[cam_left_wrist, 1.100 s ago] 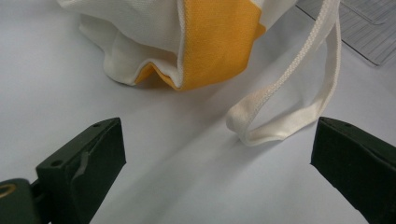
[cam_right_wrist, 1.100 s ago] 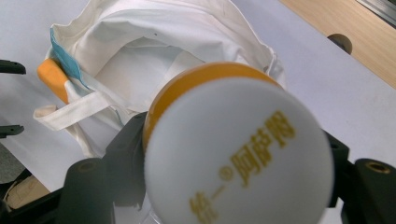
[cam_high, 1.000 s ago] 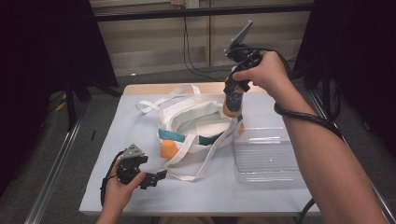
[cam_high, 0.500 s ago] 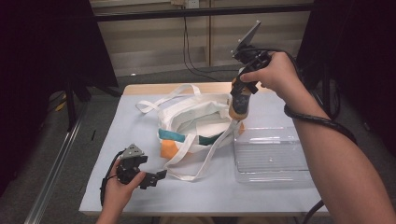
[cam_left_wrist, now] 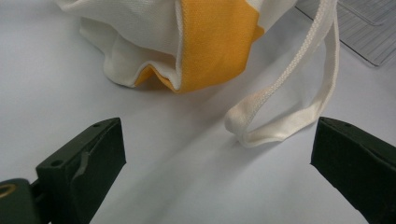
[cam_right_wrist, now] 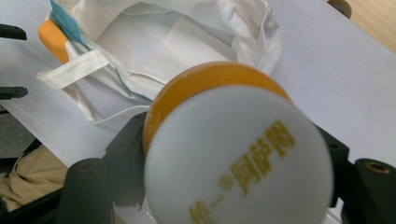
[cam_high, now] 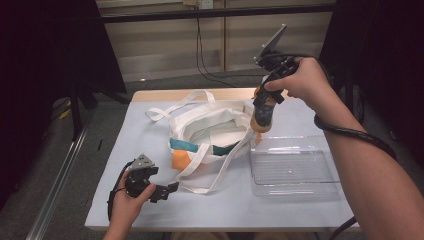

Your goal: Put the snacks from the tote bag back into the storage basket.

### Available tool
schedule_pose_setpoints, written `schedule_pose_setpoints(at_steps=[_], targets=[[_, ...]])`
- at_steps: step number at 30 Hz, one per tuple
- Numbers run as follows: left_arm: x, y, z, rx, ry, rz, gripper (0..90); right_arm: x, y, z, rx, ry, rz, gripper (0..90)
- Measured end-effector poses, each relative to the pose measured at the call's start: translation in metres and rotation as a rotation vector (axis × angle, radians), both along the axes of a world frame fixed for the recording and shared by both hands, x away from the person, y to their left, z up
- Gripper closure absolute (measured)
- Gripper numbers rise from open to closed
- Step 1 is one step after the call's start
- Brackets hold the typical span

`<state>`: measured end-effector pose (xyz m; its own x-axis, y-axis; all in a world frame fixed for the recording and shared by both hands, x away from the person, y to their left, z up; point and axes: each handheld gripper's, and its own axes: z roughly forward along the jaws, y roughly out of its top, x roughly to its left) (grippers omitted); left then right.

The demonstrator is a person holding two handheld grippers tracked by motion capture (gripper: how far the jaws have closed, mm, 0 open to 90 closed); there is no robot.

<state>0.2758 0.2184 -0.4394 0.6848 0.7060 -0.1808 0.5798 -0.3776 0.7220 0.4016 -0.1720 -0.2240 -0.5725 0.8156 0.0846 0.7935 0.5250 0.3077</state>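
Your bench (cam_high: 150,125) is pale, set against dark surroundings. Left claw (cam_high: 167,189) rests spread on it; right claw (cam_high: 262,116) pinches an orange bottle (cam_right_wrist: 224,140).

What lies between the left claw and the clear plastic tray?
In the high view, the looped white strap of the white canvas tote bag lies on the table between the left claw and the clear plastic tray.

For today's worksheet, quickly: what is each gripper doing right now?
Left gripper: open, holding nothing.
Right gripper: closed on an orange bottle with a white cap.
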Motion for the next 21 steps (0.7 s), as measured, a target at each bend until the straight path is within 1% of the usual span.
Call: schedule_pose_setpoints(at_steps=[1,3,7,9,12,13,18,19,20,21], targets=[[0.000,0.000,0.000,0.001,0.001,0.000,2.8,-0.002,-0.001,0.000,-0.009,0.004,0.005,30.5],[0.000,-0.001,0.000,-0.003,0.004,0.003,2.8,-0.003,-0.003,0.000,-0.010,0.007,0.005,30.6],[0.000,0.000,0.000,0.006,0.006,-0.009,2.8,-0.006,-0.006,-0.001,-0.006,0.015,0.002,30.6],[0.000,-0.001,-0.001,-0.005,0.007,0.000,2.8,-0.007,-0.008,-0.003,0.000,0.017,0.007,30.6],[0.000,-0.001,-0.001,-0.007,0.007,0.001,2.8,-0.009,-0.011,-0.005,-0.006,0.021,0.010,30.5],[0.000,-0.001,-0.001,-0.006,0.007,0.001,2.8,-0.010,-0.012,-0.005,-0.009,0.027,0.002,30.5],[-0.001,-0.002,-0.001,-0.003,0.007,0.004,2.8,-0.013,-0.016,-0.008,-0.005,0.031,0.010,30.6],[0.000,-0.002,-0.001,0.004,0.006,-0.003,2.8,-0.014,-0.017,-0.008,-0.008,0.036,0.007,30.6],[0.000,-0.002,-0.001,0.003,0.005,-0.004,2.8,-0.014,-0.018,-0.010,-0.004,0.032,0.015,30.6],[0.000,-0.002,-0.001,0.001,0.003,-0.005,2.8,-0.015,-0.018,-0.010,-0.009,0.039,0.009,30.6]])
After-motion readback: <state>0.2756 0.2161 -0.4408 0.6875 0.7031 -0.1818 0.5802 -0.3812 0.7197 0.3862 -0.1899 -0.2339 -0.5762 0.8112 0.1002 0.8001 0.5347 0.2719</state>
